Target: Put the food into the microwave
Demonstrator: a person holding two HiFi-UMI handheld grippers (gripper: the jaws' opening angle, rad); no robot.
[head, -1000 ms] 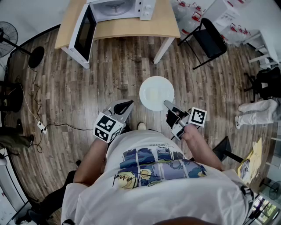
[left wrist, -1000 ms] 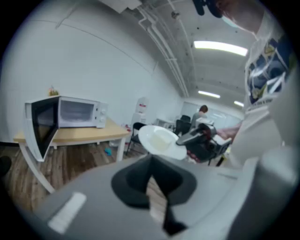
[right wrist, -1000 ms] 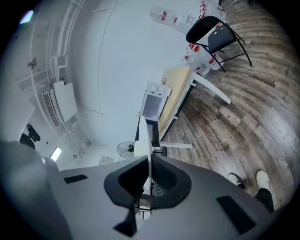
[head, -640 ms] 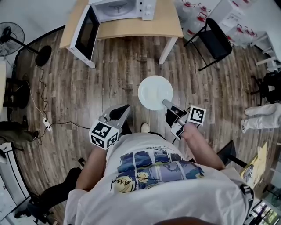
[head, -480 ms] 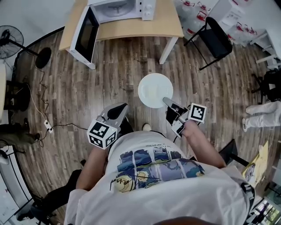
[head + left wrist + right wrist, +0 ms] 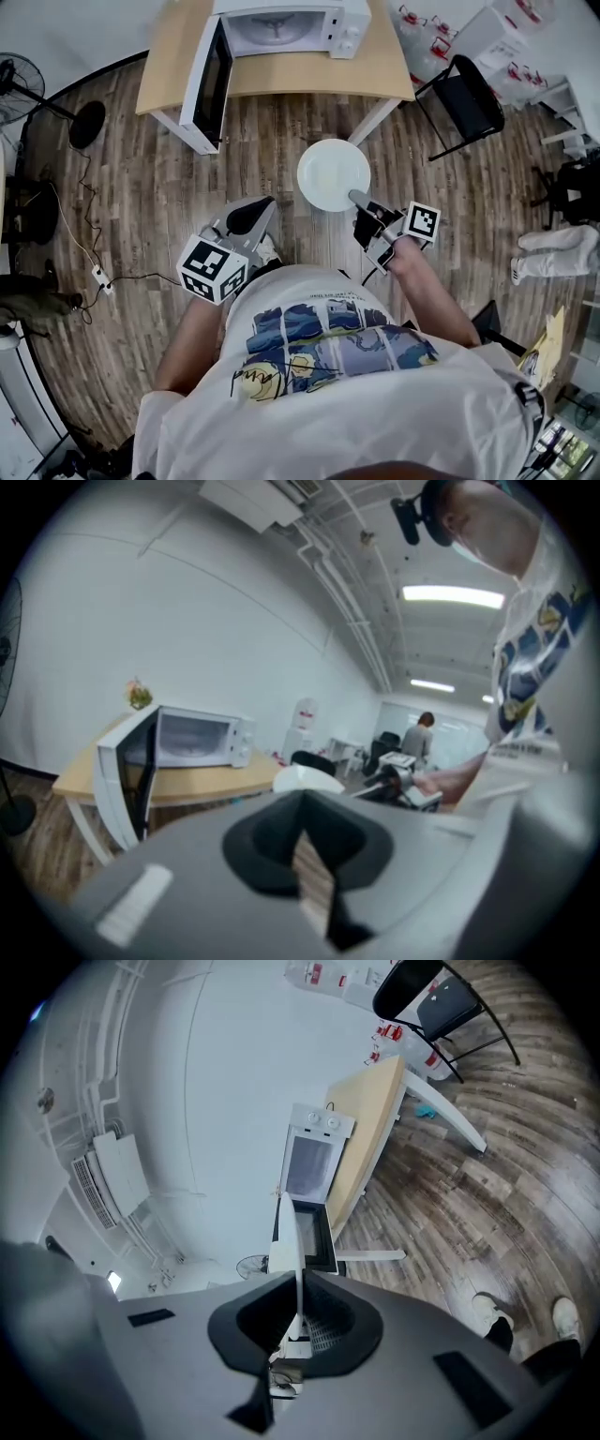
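Observation:
A white microwave (image 6: 291,26) stands on a wooden table (image 6: 281,75) at the top of the head view, with its door (image 6: 211,84) swung open to the left. My right gripper (image 6: 361,199) is shut on the near rim of a white plate (image 6: 334,174), held level over the wood floor in front of the table. Any food on the plate is too pale to make out. In the right gripper view the plate (image 6: 284,1241) shows edge-on between the jaws, with the microwave (image 6: 314,1162) beyond. My left gripper (image 6: 246,220) hangs shut and holds nothing, left of the plate.
A black folding chair (image 6: 461,98) stands right of the table. A floor fan (image 6: 84,122) and a power strip with cables (image 6: 101,278) lie at the left. Someone's legs (image 6: 553,248) show at the far right. The table leg (image 6: 375,117) is close behind the plate.
Both grippers and the plate have moved toward the table, and the microwave now shows more fully. The right gripper's hold on the plate is unchanged. The left gripper has risen slightly.

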